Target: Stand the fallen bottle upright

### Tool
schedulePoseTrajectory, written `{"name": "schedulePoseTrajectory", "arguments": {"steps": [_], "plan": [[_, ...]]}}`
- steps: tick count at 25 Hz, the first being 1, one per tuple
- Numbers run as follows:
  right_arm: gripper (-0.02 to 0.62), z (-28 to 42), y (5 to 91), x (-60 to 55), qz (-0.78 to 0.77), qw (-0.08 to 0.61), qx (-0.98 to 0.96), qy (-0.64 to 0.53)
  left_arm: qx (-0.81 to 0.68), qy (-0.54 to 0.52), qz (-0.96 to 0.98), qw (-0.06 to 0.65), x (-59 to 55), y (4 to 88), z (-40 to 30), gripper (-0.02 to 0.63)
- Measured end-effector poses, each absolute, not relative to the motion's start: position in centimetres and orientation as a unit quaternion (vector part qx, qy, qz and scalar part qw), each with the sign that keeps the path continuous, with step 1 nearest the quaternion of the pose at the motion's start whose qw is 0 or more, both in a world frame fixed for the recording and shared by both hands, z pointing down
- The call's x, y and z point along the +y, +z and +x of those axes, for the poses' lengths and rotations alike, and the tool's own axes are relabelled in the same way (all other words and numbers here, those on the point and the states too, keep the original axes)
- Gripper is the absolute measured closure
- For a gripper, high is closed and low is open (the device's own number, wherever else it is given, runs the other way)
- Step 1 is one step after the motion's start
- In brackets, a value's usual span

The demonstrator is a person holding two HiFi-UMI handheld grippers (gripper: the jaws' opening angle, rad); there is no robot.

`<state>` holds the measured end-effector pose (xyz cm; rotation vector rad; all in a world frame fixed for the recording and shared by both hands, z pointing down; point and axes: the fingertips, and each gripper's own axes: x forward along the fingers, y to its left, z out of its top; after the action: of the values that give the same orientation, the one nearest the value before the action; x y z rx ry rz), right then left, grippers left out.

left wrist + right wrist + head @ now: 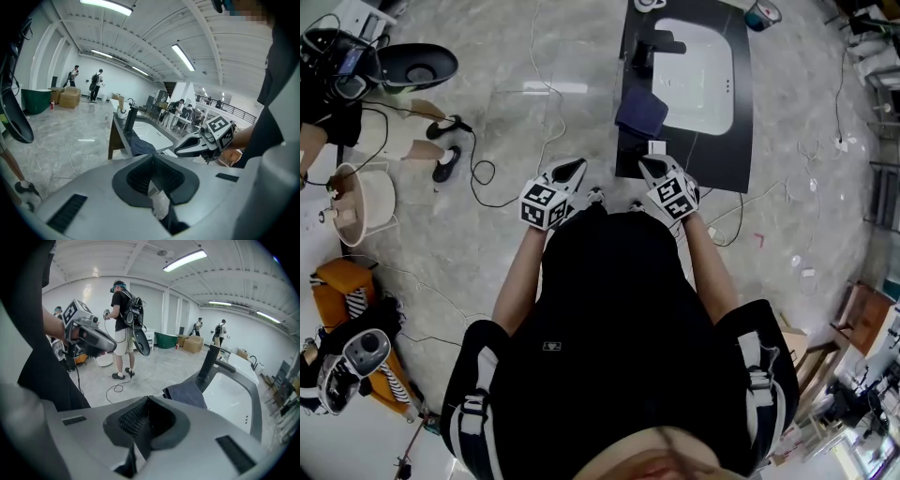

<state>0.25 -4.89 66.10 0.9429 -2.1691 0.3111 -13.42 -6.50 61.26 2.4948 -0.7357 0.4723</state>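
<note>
grey marbled floor (534, 112), cables trailing across it. dark counter (684, 167) with a white basin (698, 75). black faucet (654, 52) stands left of the basin in the head view. blue cloth (640, 112) hangs over the counter's near left part.

both grippers are held low before the person, just short of the counter's near edge.
- left gripper (578, 164): jaws clenched, tips together, nothing between them.
- right gripper (644, 163): jaws clenched too, empty. tip just beside a small white block (656, 147) on the counter.

bottle: cannot pick it out for certain. a white item (649, 4) at the counter's far end, beyond the faucet, may be it, but the frame edge cuts it. it sits well apart from both grippers, with faucet and cloth between.
</note>
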Motion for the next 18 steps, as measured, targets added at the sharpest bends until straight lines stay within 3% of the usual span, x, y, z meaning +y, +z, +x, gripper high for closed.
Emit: {"name": "schedulePoseTrajectory", "arguments": {"steps": [9, 18], "plan": [[0.529, -1.7, 67.6, -5.5, 0.362, 0.385, -0.841, 0.118, -0.265, 0.177, 0.915, 0.249, -7.7, 62.2, -15.1, 0.591], [0.429, -3.0, 69.3, -6.4, 0.329, 0.433, -0.834, 0.093, -0.269, 0.171, 0.915, 0.248, -9.0, 62.5, -16.3, 0.591]]}}
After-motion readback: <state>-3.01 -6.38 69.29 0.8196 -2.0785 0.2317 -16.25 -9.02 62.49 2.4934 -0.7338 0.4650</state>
